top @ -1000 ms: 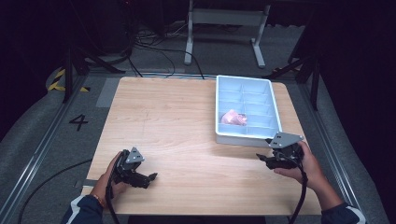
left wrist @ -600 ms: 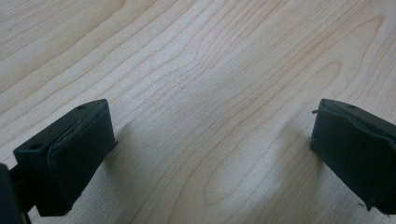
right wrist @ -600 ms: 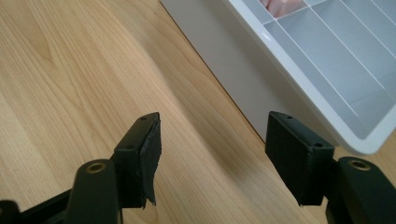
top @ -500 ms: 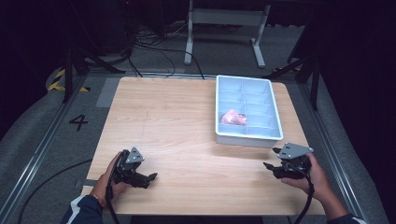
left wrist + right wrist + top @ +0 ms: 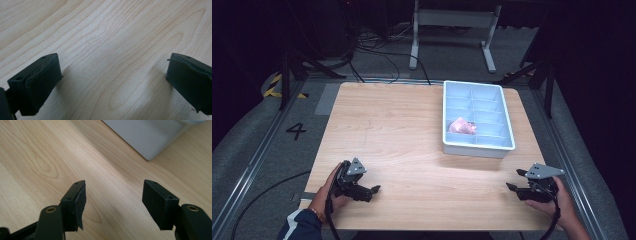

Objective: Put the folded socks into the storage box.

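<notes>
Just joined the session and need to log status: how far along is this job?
Looks done: one pink item lies in a compartment of the tray. In hand: nothing; the left claw and right claw are both open over bare table, near its front edge. Left: no other loose items are visible, so the placing may be finished.

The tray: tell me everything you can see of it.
The tray is a pale blue, plastic-looking rectangular bin, divided by thin walls into two columns of small compartments. It sits flat on the far right part of the wooden table, long side running away from the person. One pink crumpled item lies in a left-column compartment near the front; the other compartments look empty. Neither gripper touches it. Its grey-looking outer wall also appears in the right gripper view.
</notes>
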